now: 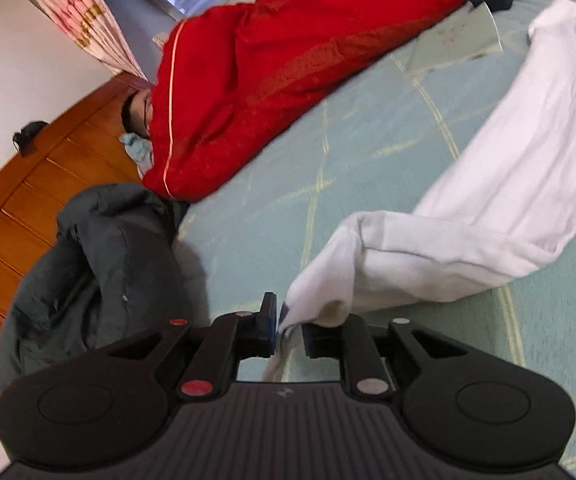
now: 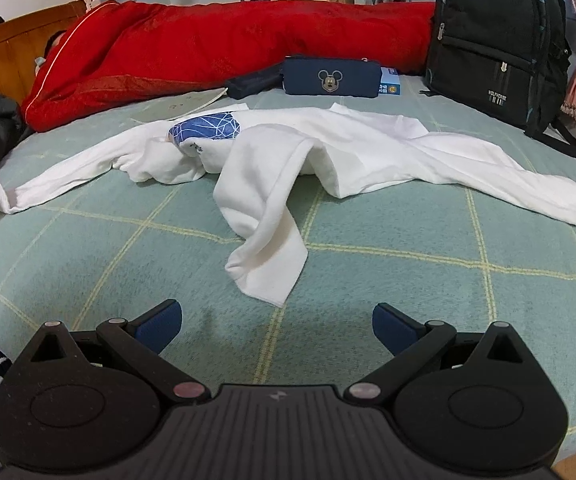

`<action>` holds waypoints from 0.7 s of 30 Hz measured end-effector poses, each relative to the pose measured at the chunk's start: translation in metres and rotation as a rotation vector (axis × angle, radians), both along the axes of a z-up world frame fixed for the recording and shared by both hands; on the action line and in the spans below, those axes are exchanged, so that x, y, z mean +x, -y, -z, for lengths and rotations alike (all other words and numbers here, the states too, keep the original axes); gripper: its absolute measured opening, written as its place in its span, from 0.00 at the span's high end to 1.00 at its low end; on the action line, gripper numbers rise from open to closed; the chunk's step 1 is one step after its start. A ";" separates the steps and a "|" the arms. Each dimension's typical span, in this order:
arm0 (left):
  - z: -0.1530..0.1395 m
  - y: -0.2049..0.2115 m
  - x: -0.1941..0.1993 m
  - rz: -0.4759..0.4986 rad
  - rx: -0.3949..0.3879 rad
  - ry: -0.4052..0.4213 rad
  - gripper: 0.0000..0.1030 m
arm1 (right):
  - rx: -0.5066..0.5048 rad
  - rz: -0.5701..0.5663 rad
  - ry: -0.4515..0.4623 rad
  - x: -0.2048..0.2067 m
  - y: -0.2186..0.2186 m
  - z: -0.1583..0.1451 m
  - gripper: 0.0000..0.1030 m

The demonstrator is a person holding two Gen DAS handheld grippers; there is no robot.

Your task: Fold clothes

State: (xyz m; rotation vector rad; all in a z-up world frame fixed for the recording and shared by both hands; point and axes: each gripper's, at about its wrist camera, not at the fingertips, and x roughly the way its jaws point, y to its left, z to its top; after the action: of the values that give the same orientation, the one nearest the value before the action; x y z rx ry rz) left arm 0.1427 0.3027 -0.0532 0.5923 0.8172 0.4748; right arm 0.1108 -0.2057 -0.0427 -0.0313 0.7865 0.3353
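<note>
A white long-sleeved shirt (image 2: 348, 140) with a blue print (image 2: 208, 126) lies crumpled across the green checked bed sheet (image 2: 408, 280). One sleeve (image 2: 264, 248) trails toward my right gripper (image 2: 276, 312). That gripper is open just short of the cuff, with nothing between its fingers. In the left wrist view the other sleeve (image 1: 488, 184) stretches over the sheet (image 1: 368, 140) to my left gripper (image 1: 288, 320). Its cuff hangs in the narrow gap between the jaws and drapes over one finger. The pads stand slightly apart and do not pinch it.
A person lies under a red quilt (image 2: 228, 48) along the far side, head (image 1: 136, 112) by the wooden headboard (image 1: 28, 208). A dark jacket (image 1: 88, 260) sits left of my left gripper. A black backpack (image 2: 496, 40), a navy pouch (image 2: 332, 78) and a paper (image 1: 456, 40) lie beyond the shirt.
</note>
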 end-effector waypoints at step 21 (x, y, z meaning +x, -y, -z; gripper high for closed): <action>0.000 -0.026 -0.103 -0.090 -0.337 0.000 0.59 | 0.011 -0.050 -0.011 -0.003 -0.011 0.001 0.00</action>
State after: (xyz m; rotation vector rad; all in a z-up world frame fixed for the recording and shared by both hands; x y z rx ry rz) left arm 0.0393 0.3292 -0.0536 0.2446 0.9030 0.4070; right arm 0.1077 -0.1943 -0.0441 -0.0389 0.7953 0.3870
